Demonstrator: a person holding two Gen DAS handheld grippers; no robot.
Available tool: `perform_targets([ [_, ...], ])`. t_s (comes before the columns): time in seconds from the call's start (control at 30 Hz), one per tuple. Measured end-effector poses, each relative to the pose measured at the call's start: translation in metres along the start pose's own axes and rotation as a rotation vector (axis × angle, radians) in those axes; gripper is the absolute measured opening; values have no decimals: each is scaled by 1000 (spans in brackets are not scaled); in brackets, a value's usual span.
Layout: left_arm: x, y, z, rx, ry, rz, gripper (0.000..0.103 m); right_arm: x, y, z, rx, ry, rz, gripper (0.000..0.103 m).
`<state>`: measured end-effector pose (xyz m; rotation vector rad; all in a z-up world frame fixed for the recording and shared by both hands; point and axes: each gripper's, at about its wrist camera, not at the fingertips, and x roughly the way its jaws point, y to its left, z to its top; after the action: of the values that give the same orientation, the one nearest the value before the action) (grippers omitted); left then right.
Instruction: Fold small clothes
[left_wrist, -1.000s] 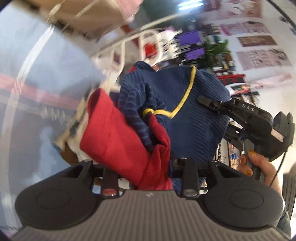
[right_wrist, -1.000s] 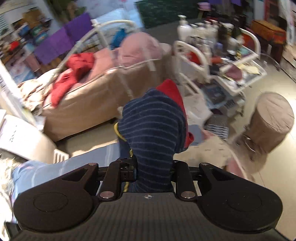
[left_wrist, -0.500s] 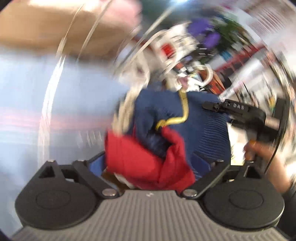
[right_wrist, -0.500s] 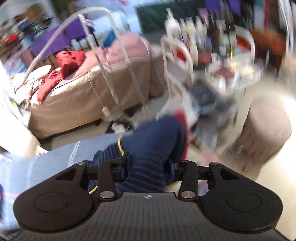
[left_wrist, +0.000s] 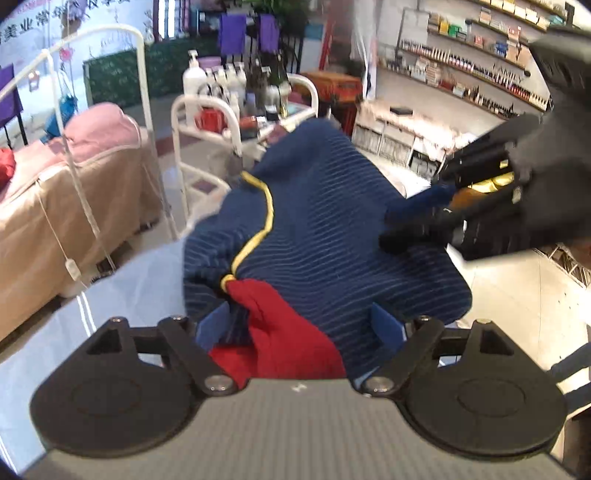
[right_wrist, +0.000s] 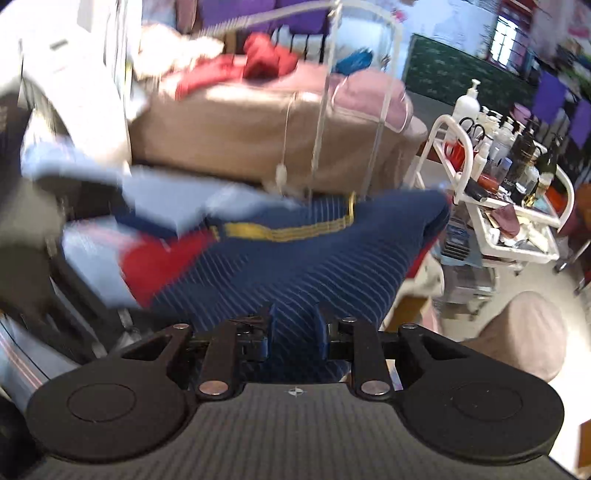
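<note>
The right tongs (right_wrist: 293, 328) are gripping the navy striped garment (left_wrist: 325, 236) in mid-air; the left tongs (left_wrist: 301, 330), spread wide, have just been narrowing around its red part; regrasping, then laying flat, comes next

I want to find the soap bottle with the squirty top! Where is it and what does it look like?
Look behind the navy striped garment to the white metal cart crowded with bottles, beside the bed with the tan cover. At the cart's left end stands the pump bottle: plain white, with a pump on top, while most of its neighbours are smaller or dark.
</note>
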<state>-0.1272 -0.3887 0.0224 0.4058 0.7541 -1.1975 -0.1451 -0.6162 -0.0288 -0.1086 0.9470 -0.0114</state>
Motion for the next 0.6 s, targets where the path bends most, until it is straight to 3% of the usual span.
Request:
perform_targets([
  [0.17,46,-15,5,22,41,-32,91,27,-40,-21,98,11,-41,39],
  [0.27,55,-18,2,31,15,-21,98,37,-53,-27,134,-2,-39,42],
  [0.53,65,-7,12,13,48,-17,103,36,-40,-35,178,-49,-29,49],
  [0.57,60,-4,15,1,47,-16,103,32,-43,-33,210,-66,-14,53],
  [0.6,54,-1,17,-9,44,-17,103,29,-47,-33,239,-81,2,67],
])
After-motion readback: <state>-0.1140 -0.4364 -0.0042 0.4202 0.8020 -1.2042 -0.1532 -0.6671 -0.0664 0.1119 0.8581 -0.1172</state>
